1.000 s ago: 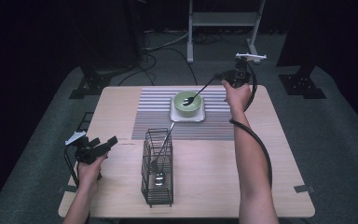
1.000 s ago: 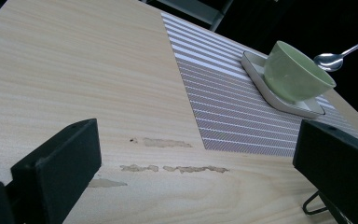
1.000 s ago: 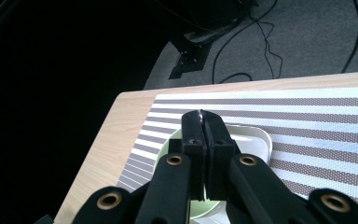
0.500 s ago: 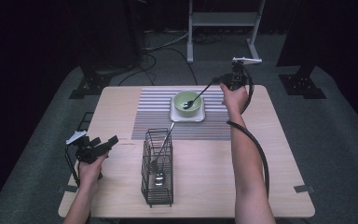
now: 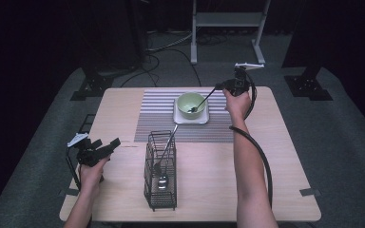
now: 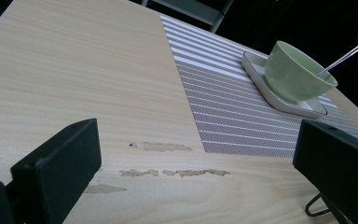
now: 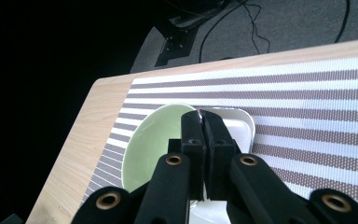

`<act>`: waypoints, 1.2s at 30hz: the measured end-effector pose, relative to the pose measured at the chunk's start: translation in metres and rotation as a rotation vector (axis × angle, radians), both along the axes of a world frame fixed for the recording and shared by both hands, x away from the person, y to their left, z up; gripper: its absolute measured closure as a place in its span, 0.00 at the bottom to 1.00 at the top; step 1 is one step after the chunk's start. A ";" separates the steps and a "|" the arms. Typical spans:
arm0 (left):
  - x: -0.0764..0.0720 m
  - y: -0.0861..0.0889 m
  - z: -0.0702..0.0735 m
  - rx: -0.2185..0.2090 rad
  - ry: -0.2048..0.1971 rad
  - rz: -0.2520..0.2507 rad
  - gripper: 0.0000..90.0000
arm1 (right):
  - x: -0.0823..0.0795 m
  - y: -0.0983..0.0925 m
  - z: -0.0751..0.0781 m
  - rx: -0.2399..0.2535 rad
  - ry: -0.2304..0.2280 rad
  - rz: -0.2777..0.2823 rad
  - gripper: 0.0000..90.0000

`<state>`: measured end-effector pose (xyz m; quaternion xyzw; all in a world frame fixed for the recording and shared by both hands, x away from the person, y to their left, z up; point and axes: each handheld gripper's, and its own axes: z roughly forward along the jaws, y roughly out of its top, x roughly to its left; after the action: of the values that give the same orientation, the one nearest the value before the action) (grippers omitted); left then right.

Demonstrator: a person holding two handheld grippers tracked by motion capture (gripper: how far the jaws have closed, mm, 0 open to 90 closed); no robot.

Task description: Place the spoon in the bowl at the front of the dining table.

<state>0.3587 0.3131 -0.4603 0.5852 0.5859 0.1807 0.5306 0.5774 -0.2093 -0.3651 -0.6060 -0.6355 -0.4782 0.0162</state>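
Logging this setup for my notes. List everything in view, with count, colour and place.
table: one, light wood, centre.
mat: one, striped grey and white, far half of table.
dish: one, white, square, on mat.
bowl: one, pale green, on dish.
spoon: one, metal, tip in bowl, handle in right hand-held gripper.
rack: one, black wire, near centre of table.
utensils: apparently two, metal, standing in rack.
stand: one, pale metal, on floor beyond table.
left hand-held gripper: black, open, above table's near left.
right hand-held gripper: black, shut on spoon, right of bowl.
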 end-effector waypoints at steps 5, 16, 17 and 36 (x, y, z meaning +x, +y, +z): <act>-0.001 0.001 0.000 -0.002 0.001 0.003 0.00 | 0.000 -0.001 -0.007 0.002 0.013 -0.002 0.98; 0.002 -0.006 -0.002 0.010 0.009 -0.015 0.00 | -0.001 -0.003 -0.020 -0.012 0.031 0.009 0.97; 0.002 -0.007 -0.002 0.009 0.008 -0.014 0.00 | -0.002 -0.004 -0.020 -0.016 0.033 0.012 0.97; 0.006 -0.015 0.000 0.018 0.008 -0.033 0.00 | -0.015 -0.014 -0.022 0.028 0.034 0.059 0.72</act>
<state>0.3651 0.2984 -0.4604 0.6003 0.5768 0.1747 0.5258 0.5623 -0.2229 -0.3874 -0.5949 -0.6459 -0.4758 0.0495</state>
